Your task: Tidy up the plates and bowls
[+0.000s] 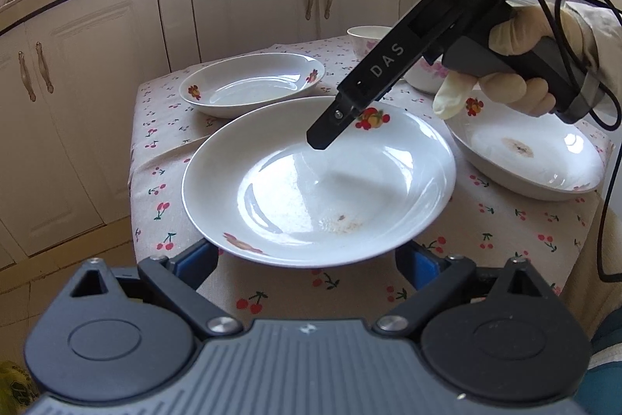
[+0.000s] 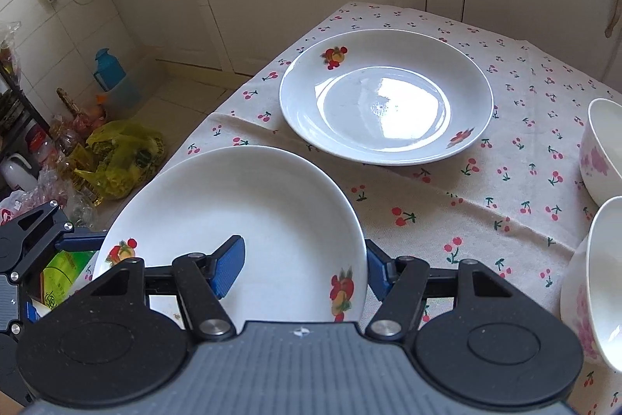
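The near plate [image 1: 318, 177] is a round, shallow, glossy white ceramic dish with fruit decals on its rim and a faint brown stain in its well; it is raised above the near part of the table [image 1: 505, 220], which is covered by a matte woven cloth printed with small red cherries. The left gripper [image 1: 307, 261] has black linkage arms and ribbed blue pads; its jaws stand wide, one on each side of the plate's near edge, and the left wrist view does not show whether the pads press the rim. The right gripper [image 2: 305, 269] is clamped on the same plate: one ribbed blue pad [image 2: 229, 267] lies on the inner face of the rim and the other sits against the outside of the rim. In the left wrist view its black body, marked with white letters, slants down from the upper right, held by a gloved hand [image 1: 517, 65] with a black cable trailing. A second plate [image 2: 387, 96] of the same pattern lies flat on the far left part of the cloth. A third plate [image 1: 528, 150], with a brown spot at its centre, lies at the right. Two deep, rounded white bowls [image 2: 602, 150] with pink flower prints stand at the far right, close together.
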Available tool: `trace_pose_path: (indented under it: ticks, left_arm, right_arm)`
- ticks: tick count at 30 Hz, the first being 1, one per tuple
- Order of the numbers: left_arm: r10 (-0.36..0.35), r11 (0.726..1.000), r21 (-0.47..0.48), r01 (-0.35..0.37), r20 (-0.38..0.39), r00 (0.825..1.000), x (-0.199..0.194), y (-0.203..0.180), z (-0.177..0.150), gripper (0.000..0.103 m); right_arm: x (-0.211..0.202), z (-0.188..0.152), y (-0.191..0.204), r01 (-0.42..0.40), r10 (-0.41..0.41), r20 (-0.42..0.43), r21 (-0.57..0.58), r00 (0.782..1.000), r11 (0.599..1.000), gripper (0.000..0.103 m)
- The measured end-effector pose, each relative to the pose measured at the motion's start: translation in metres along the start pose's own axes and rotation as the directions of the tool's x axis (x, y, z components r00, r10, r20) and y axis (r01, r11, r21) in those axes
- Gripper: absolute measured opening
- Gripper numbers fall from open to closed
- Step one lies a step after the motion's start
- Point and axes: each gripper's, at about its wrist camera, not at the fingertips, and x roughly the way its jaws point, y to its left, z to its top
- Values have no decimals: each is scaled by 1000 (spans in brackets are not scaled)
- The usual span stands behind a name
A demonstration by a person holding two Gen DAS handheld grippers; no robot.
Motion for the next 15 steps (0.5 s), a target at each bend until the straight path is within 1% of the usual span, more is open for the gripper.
trace_pose_path:
  ticks: [7,15]
  left_arm:
    - [-12,1000,19,12,-3,1000,4,-3,2,97]
    - [-19,1000,7,19,-2,1000,4,-3,3,97]
  right_arm:
    - [2,0,-6,16,-16,-6,12,1000,1000,70]
    - [2,0,-5,32,-32,-4,2,999,999,70]
